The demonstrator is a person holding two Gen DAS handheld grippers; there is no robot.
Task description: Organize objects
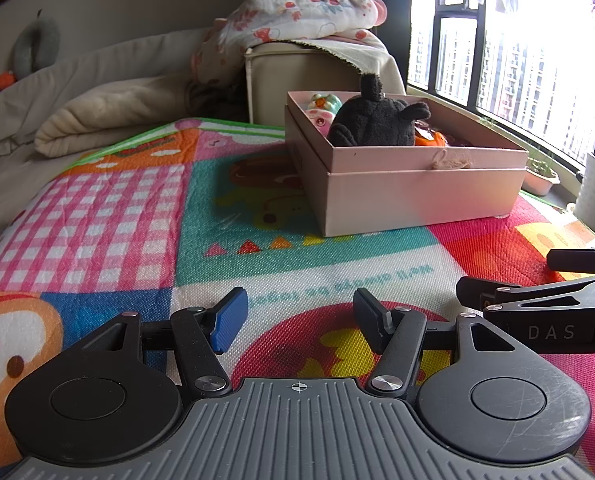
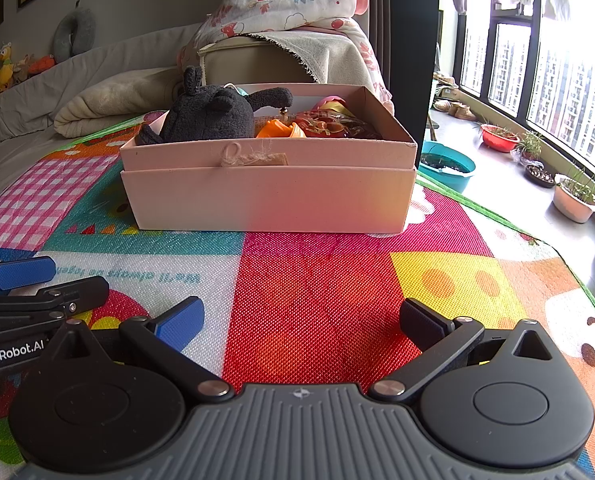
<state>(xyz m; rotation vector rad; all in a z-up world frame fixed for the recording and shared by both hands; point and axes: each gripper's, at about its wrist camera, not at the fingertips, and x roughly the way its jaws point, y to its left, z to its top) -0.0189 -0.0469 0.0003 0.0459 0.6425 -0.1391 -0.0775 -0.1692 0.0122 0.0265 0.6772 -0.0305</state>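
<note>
A pale pink box (image 1: 417, 184) (image 2: 269, 196) stands on the colourful play mat (image 1: 137, 216) (image 2: 317, 280). Inside it lie a dark grey plush toy (image 1: 373, 120) (image 2: 213, 114), a small pink and teal toy (image 1: 321, 110), an orange toy (image 2: 277, 129) and a red wrapped item (image 2: 329, 126). My left gripper (image 1: 299, 318) hovers open over the mat in front of the box, with nothing between its fingers. My right gripper (image 2: 301, 320) is open too, empty, facing the box's front wall. Each gripper shows at the other view's edge.
A cream blanket (image 1: 109, 116) and a floral quilt on a beige stool (image 1: 297, 20) lie behind the box. Plant pots (image 2: 575, 200) and a teal basin (image 2: 449, 166) stand on the floor by the window at the right. The mat's green edge (image 2: 537, 236) runs near them.
</note>
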